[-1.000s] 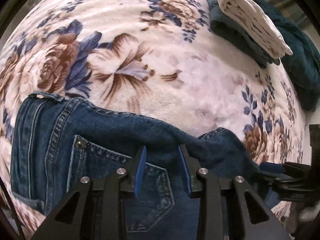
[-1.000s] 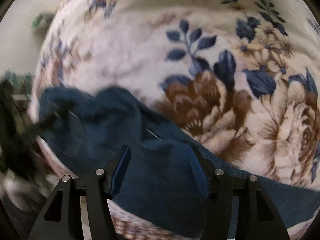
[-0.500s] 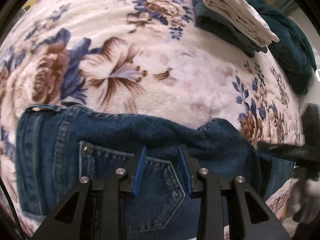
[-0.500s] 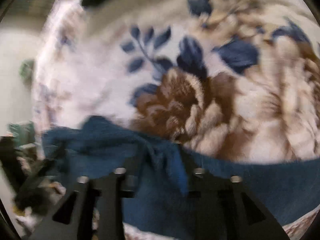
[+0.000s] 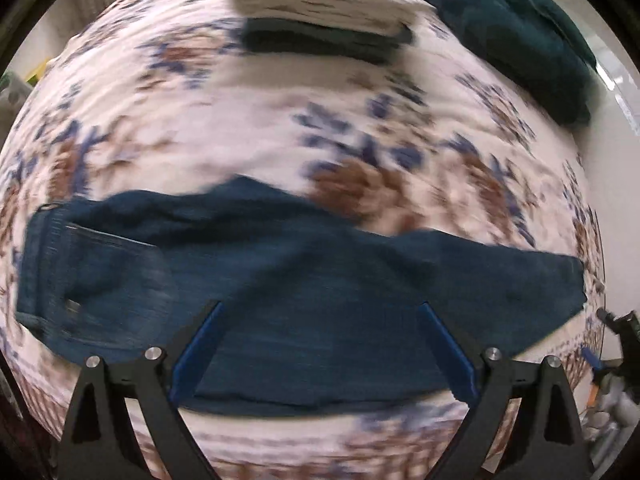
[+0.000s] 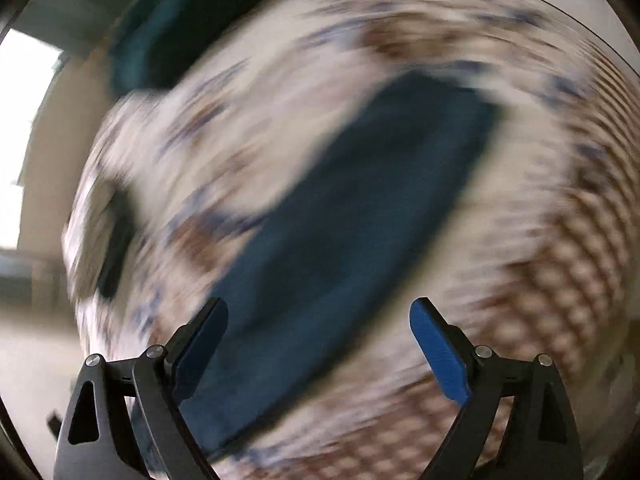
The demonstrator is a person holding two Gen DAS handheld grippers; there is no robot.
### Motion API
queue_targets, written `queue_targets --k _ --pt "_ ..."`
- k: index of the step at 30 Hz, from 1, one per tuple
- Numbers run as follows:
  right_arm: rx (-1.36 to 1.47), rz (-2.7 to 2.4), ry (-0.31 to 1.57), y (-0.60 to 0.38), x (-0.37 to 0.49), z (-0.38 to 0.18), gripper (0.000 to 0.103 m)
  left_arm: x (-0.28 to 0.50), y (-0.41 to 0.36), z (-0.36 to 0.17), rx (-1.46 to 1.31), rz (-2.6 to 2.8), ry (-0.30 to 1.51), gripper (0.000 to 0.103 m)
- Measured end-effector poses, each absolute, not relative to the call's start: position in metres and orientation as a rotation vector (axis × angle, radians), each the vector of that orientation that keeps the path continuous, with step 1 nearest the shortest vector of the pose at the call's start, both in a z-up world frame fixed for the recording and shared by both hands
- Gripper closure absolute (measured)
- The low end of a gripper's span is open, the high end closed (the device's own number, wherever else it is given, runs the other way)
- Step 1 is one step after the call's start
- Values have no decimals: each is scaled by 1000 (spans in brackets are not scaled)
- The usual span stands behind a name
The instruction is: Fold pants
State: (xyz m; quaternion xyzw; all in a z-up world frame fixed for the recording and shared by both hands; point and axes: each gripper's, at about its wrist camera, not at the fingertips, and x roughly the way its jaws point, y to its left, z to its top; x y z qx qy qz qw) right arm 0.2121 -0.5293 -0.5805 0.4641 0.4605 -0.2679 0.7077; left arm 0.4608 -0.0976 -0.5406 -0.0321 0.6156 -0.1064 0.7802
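Observation:
Dark blue jeans (image 5: 312, 280) lie flat on the floral blanket (image 5: 280, 120), folded lengthwise, waistband and back pocket at the left, leg ends at the right. My left gripper (image 5: 322, 344) is open and empty, raised above the jeans' near edge. In the right wrist view the jeans (image 6: 352, 220) run diagonally as a blurred long strip. My right gripper (image 6: 320, 344) is open and empty above them. Both views are motion-blurred.
A stack of folded clothes, white on dark teal (image 5: 324, 20), sits at the back of the blanket. A dark teal heap (image 5: 520, 36) lies at the back right. The blanket's near edge (image 5: 320, 440) runs just under the jeans.
Both grippers have opened and let go of the jeans, then pulled back and up. The jeans now lie stretched out flat. Both cameras have swung quickly.

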Motion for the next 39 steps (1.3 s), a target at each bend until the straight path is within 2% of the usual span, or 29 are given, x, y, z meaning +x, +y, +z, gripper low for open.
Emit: queue_targets --k 4,8,11,14,16,17,20,21,22,26,29,32,35,36,37,39 --pt "1264 -697 894 -625 162 -625 9 448 -172 -546 -45 -261 1348 6" --pt "1248 -693 853 -674 173 -636 9 442 -223 -551 16 -262 1342 6" --pt "1166 -628 892 -694 203 -636 10 443 -248 -559 62 -268 1353 6" --pt "1031 -609 1017 -692 247 -641 25 444 -261 -565 89 -263 1360 6" --pt "935 -657 1143 -691 262 -648 61 444 -266 -569 96 -259 1374 6" --pt "938 -664 1186 -693 265 -654 61 444 -268 -571 99 -258 1379 6" --pt "1042 -625 1136 -699 263 -663 61 445 -274 -574 112 -252 1383 6" --pt "1062 -612 1112 -701 262 -664 68 445 -275 -575 115 -252 1383 6" --pt "1059 -609 1081 -702 261 -662 96 446 -277 -575 118 -250 1383 6" --pt "955 -671 1064 -699 248 -648 95 448 -277 -575 115 -247 1379 6" --pt "1066 -681 1064 -705 243 -665 95 450 -275 -575 105 -244 1376 6" --pt "1204 -640 1017 -717 222 -670 90 451 -271 -577 93 -243 1388 6" --pt "1265 -574 954 -717 203 -669 64 452 -267 -576 86 -242 1384 6" --pt "1263 -578 959 -714 198 -672 46 452 -266 -576 90 -242 1379 6" --pt "1273 -570 948 -712 196 -677 40 451 -265 -577 92 -244 1377 6" --pt "1356 -456 883 -708 201 -698 40 452 -265 -578 97 -243 1378 6"
